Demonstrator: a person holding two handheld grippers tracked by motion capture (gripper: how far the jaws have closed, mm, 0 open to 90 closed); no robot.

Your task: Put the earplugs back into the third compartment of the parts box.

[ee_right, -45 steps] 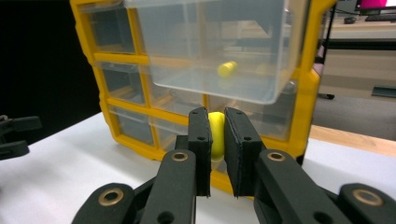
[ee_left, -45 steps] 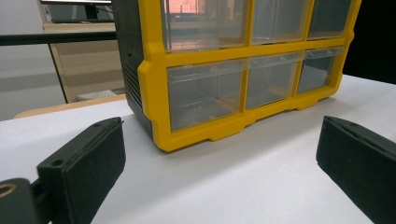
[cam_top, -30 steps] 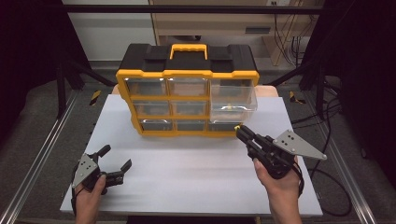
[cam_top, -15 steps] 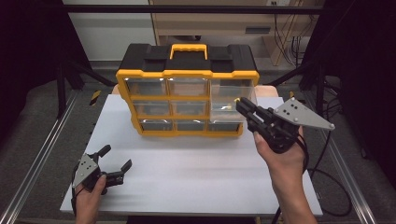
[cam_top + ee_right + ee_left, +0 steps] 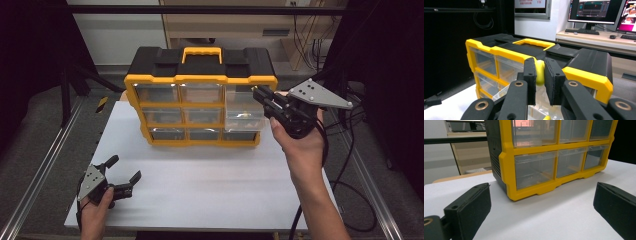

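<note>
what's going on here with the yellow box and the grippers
A person works at a white table with a gripper in each hand. The right gripper is shut on a small yellow piece, held up by the top right corner of the yellow-and-black drawer organizer, above a pulled-out clear drawer. The left gripper rests open near the table's front left.

yellow piece [image 5: 539, 72]: mostly hidden between the right gripper [image 5: 540, 77] pads, shape unclear | organizer [image 5: 554, 157]: top cut off in left gripper view | drawer [image 5: 244, 116] contents: too small to tell (just blurred glints) | left gripper [image 5: 541, 205]: jaws cropped by edges
</note>
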